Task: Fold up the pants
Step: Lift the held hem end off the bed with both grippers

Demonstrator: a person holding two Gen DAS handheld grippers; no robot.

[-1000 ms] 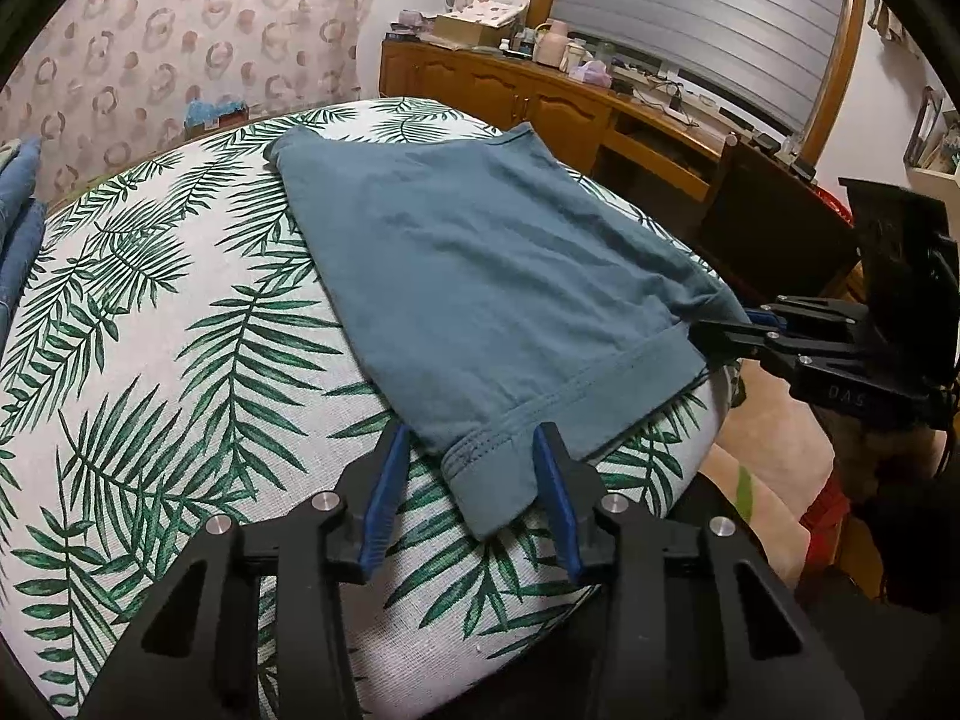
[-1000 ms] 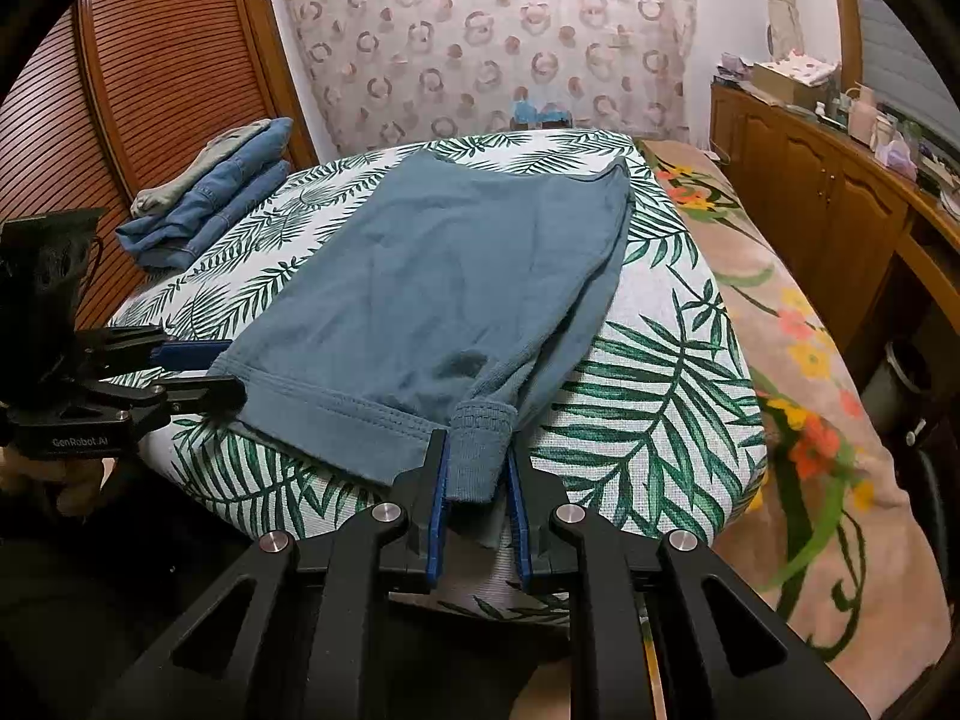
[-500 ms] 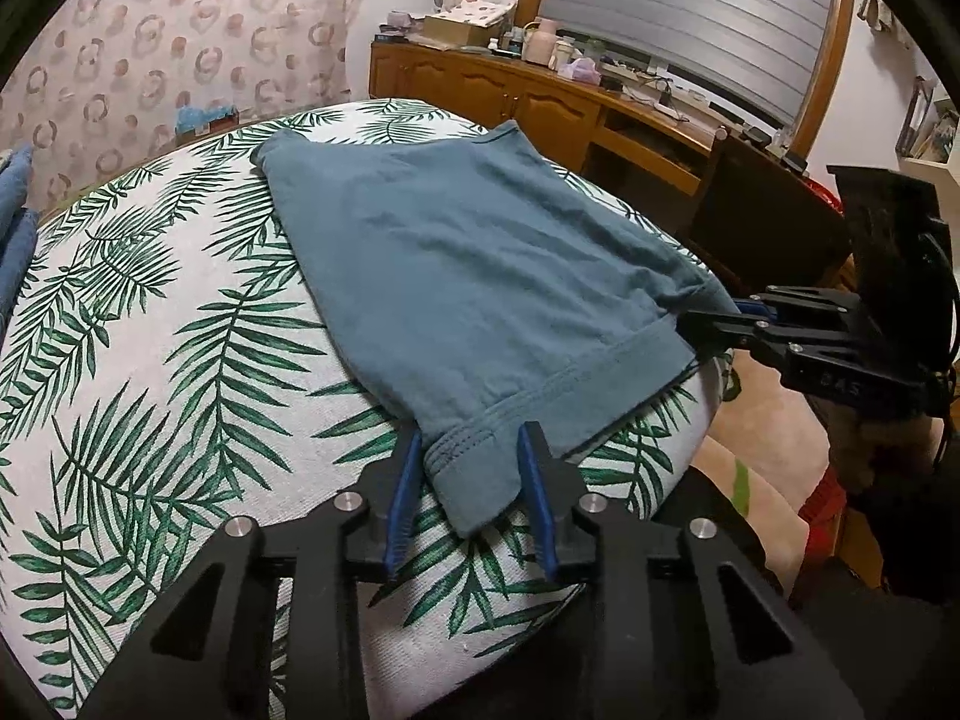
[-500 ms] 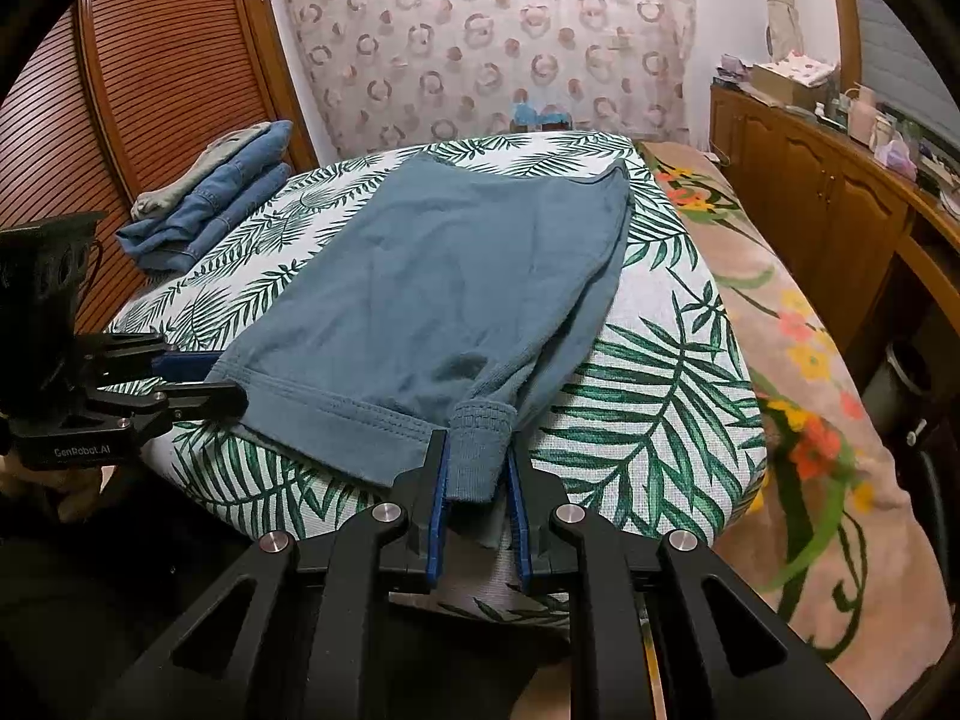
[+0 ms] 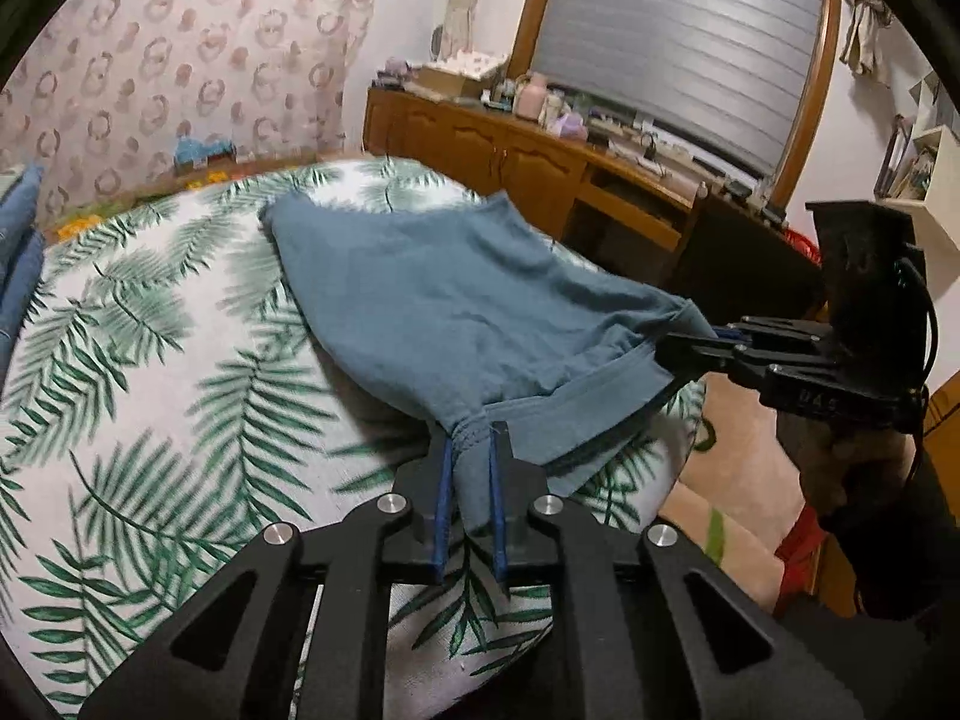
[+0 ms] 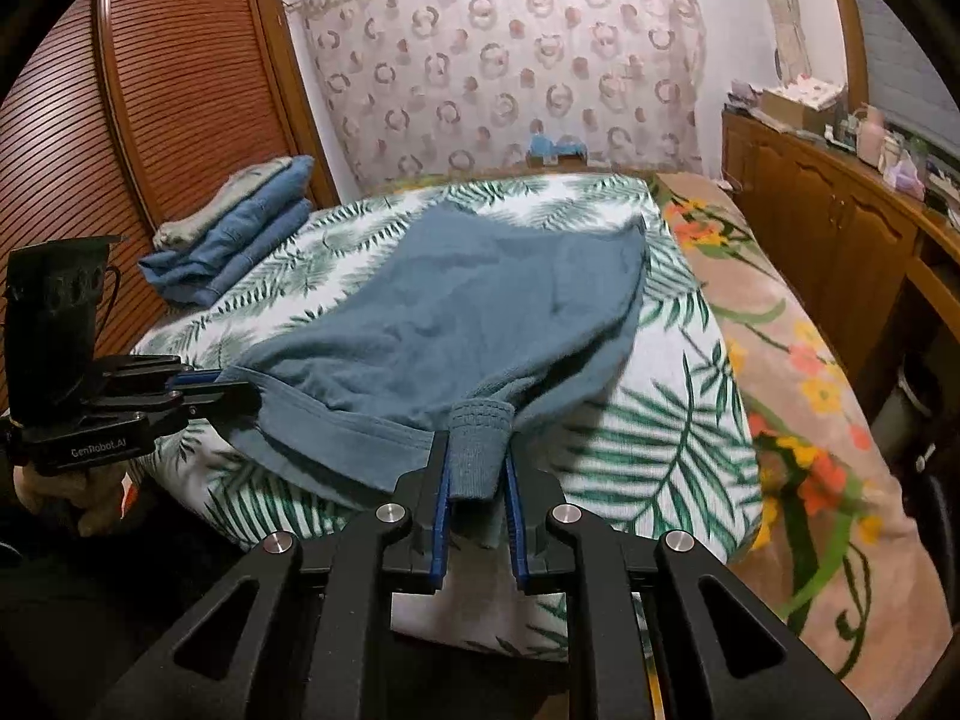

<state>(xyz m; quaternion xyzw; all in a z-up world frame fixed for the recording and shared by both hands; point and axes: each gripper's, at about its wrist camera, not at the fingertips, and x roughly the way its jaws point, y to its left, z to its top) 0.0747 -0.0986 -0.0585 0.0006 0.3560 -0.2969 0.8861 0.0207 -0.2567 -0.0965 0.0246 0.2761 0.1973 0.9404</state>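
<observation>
Teal knit pants [image 6: 468, 312], already folded flat, lie on the leaf-print bedspread [image 6: 672, 420] in front of me. Far end points toward 12 o'clock. Near hem edge is lifted off the bed, bunched at both near corners, sagging between. Ribbed cuff [image 6: 480, 450] at 6 o'clock in my right view.

White lettering "GenRobot.AI" stands on the black side of the left gripper [image 6: 240, 393], on the lower part of its body, seen from the right wrist view. In the left wrist view, the right gripper [image 5: 678, 354] carries pale characters on its black side that look like "DAS", though they are too small and blurred to be sure. No other text, label or number can be read
</observation>
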